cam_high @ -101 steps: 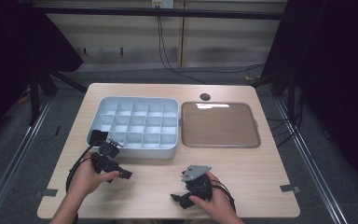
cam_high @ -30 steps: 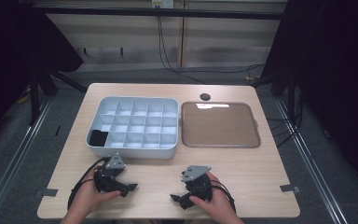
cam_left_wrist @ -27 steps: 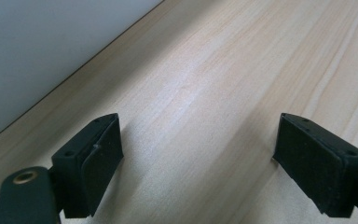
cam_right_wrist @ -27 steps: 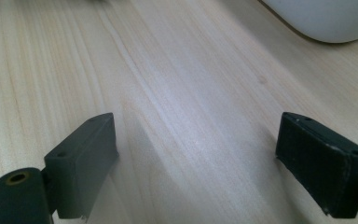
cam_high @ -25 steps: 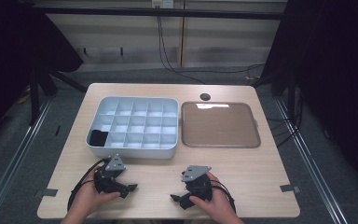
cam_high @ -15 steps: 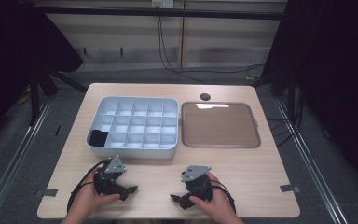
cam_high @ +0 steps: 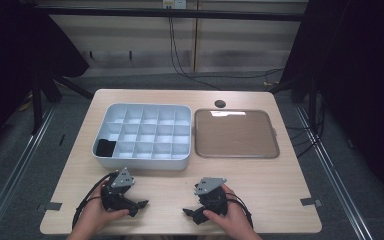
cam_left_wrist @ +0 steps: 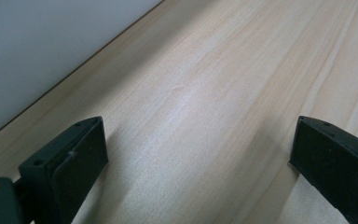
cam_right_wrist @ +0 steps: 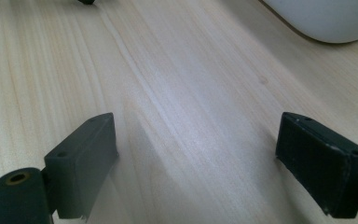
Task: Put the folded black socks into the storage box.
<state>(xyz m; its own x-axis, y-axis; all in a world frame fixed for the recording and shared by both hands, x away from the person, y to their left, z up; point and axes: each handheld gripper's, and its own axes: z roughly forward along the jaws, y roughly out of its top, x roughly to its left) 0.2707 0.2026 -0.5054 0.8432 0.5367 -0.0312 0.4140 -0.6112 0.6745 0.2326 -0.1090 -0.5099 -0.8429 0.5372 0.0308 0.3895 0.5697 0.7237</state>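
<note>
Grippers: you held two, the left gripper [cam_high: 139, 204] and right gripper [cam_high: 187, 212], both resting low on the tabletop [cam_high: 275, 180] near its front edge.
Jaws: each pair stood wide apart with bare wood between them.
Trays: two, a white compartment tray [cam_high: 145, 135] and, just beside it, a flat brown tray [cam_high: 236, 134].
Black object [cam_high: 105, 147]: one, in the compartment tray's front-left cell.
Change: 3.4 s before, your left gripper was at that corner cell; you had since drawn it back to the front edge. Your right gripper stayed put.

The dark object [cam_high: 106, 147] in the compartment tray's [cam_high: 142, 161] near-left cell is too small to identify.
</note>
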